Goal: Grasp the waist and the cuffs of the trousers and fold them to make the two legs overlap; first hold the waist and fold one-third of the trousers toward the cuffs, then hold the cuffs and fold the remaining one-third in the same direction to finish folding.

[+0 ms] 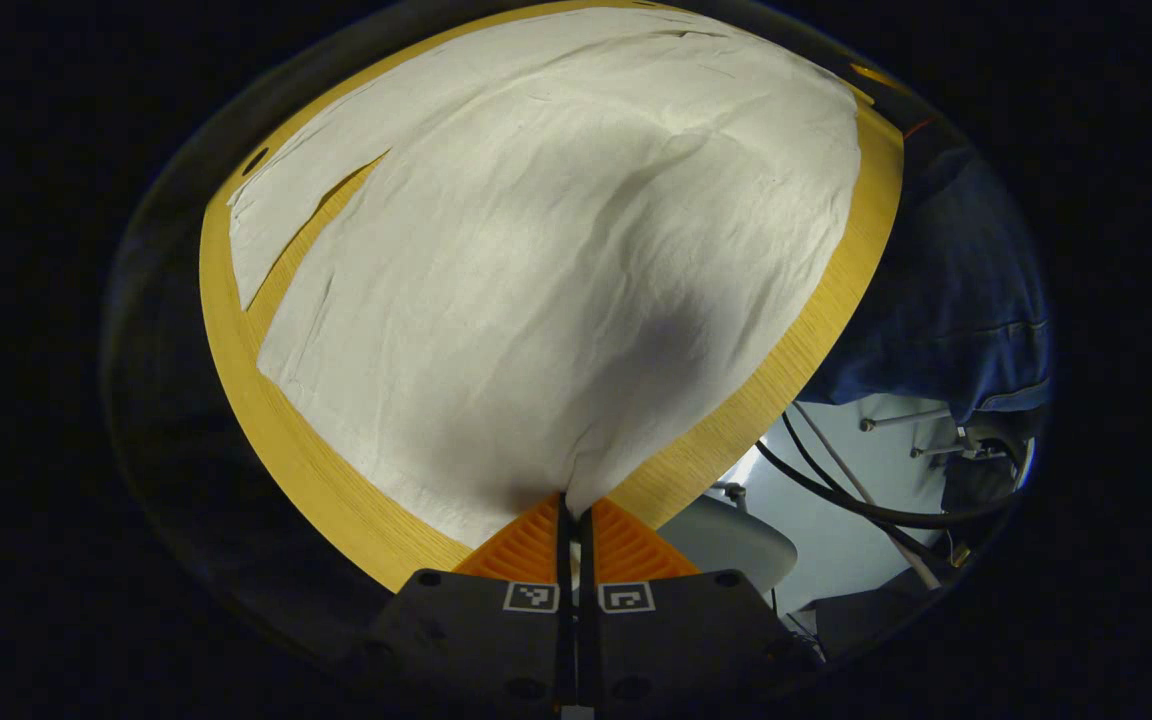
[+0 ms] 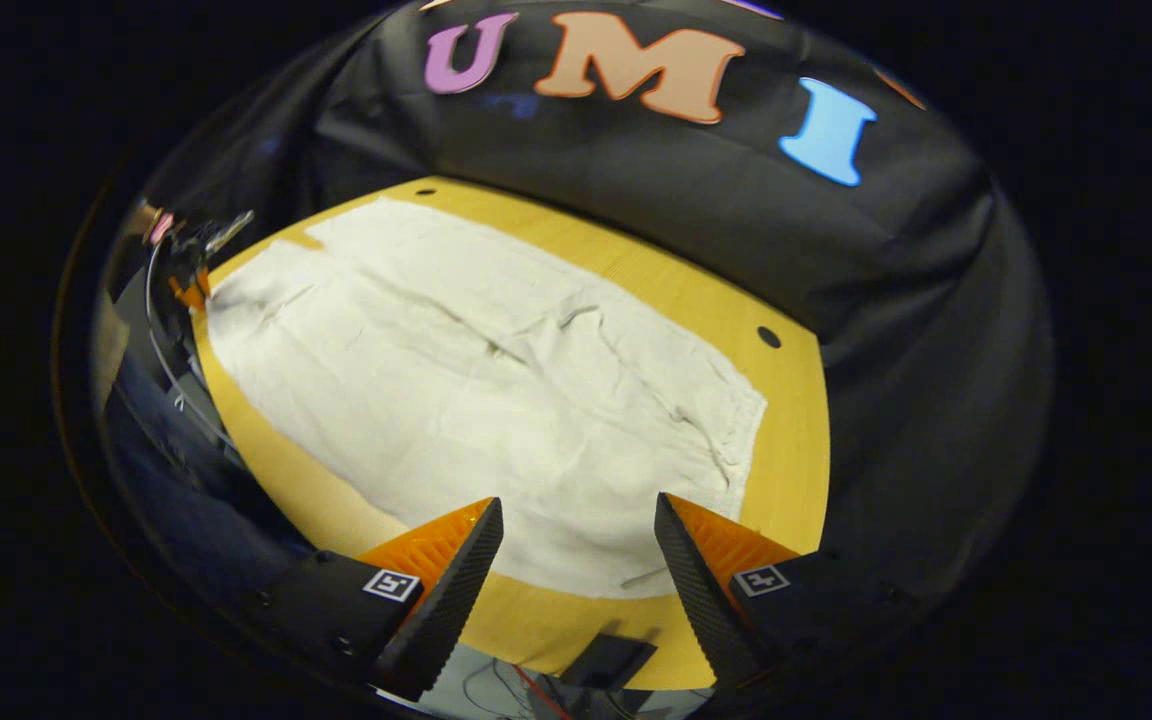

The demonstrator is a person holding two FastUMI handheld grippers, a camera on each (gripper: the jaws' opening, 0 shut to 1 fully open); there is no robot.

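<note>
White trousers (image 1: pixel 556 250) lie spread flat on the yellow wooden table (image 1: pixel 236 340), the two legs side by side with a narrow gap between them. My left gripper (image 1: pixel 573 497) is shut on the near corner of the cuff end, and the cloth rises slightly to the pinch. In the right gripper view the trousers (image 2: pixel 476 400) stretch from the cuffs at far left to the gathered waist (image 2: pixel 736 430) at right. My right gripper (image 2: pixel 576 535) hangs open over the near edge close to the waist, nothing between its fingers. The left gripper (image 2: pixel 191 285) appears small at the cuff end.
The table edge (image 1: pixel 786 360) runs close to my left gripper; beyond it are a person's blue clothing (image 1: pixel 956 290), black cables (image 1: pixel 866 500) and a grey seat (image 1: pixel 736 540) on the floor. The black booth wall (image 2: pixel 696 210) stands behind the table. Small dark holes (image 2: pixel 768 336) mark the tabletop.
</note>
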